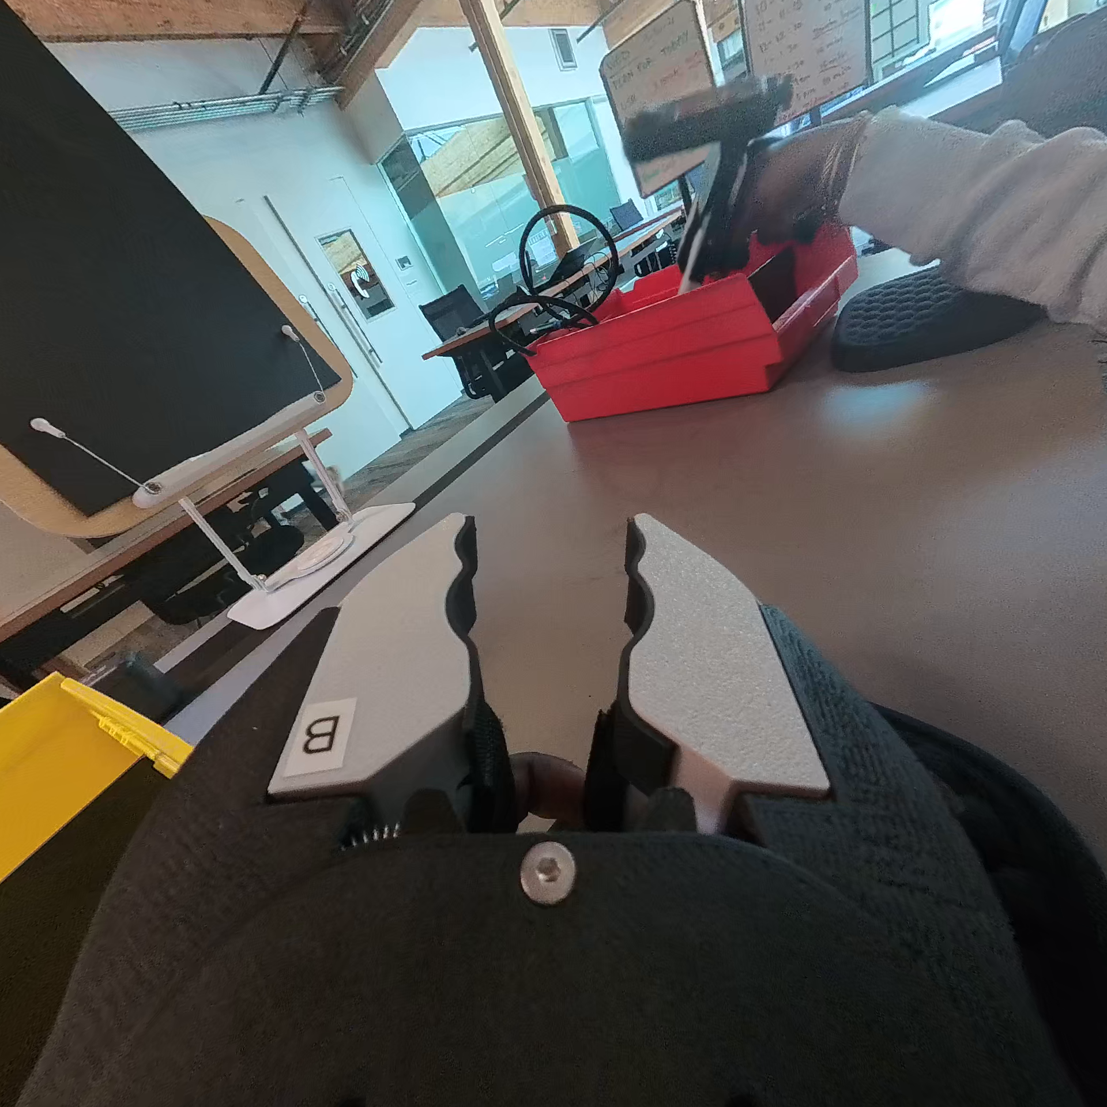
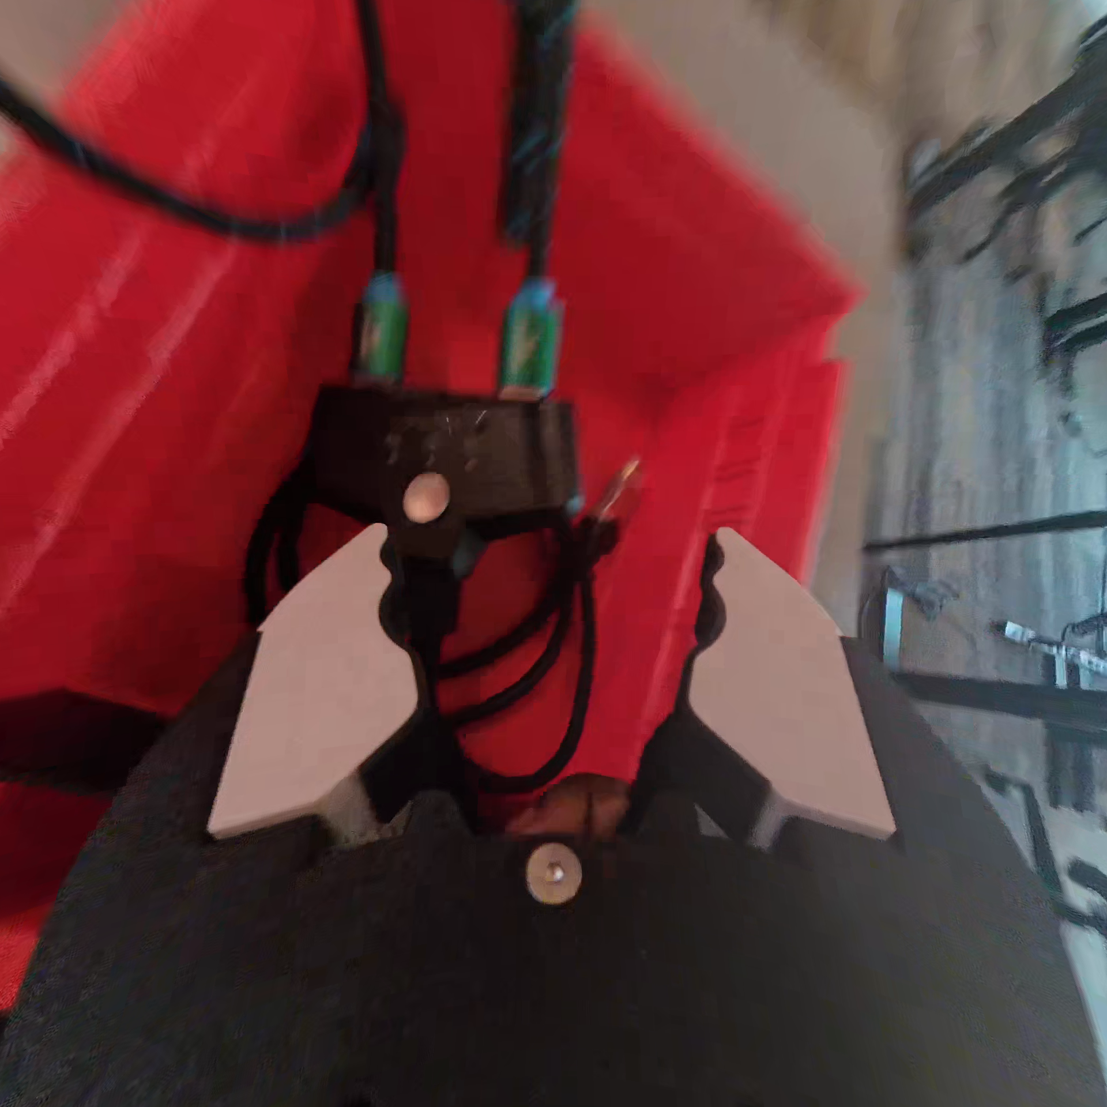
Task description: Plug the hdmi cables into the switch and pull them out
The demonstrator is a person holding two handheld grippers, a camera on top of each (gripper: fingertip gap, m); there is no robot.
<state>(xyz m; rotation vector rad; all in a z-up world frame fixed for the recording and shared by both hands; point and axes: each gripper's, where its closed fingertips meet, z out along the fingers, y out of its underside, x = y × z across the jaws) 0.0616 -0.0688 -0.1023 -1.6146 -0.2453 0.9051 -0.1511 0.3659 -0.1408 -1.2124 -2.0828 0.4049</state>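
In the right wrist view, a black HDMI switch (image 2: 446, 452) lies in a red bin (image 2: 180, 359). Two cables with green plugs (image 2: 530, 341) sit in its far side. A thin black lead (image 2: 539, 635) loops below it. My right gripper (image 2: 548, 542) is open just above the switch's near end, empty; the picture is blurred. In the left wrist view, my left gripper (image 1: 551, 527) is open and empty, low over the brown table (image 1: 779, 509). The red bin (image 1: 659, 353) stands far ahead, black cables (image 1: 563, 263) looping out, with the right gripper (image 1: 713, 239) reaching into it.
A yellow bin (image 1: 72, 761) stands at the left near my left gripper. A black board on a white stand (image 1: 323, 557) is at the table's left edge. A black mesh pad (image 1: 916, 317) lies right of the red bin. A sleeved arm (image 1: 988, 197) holds the right gripper.
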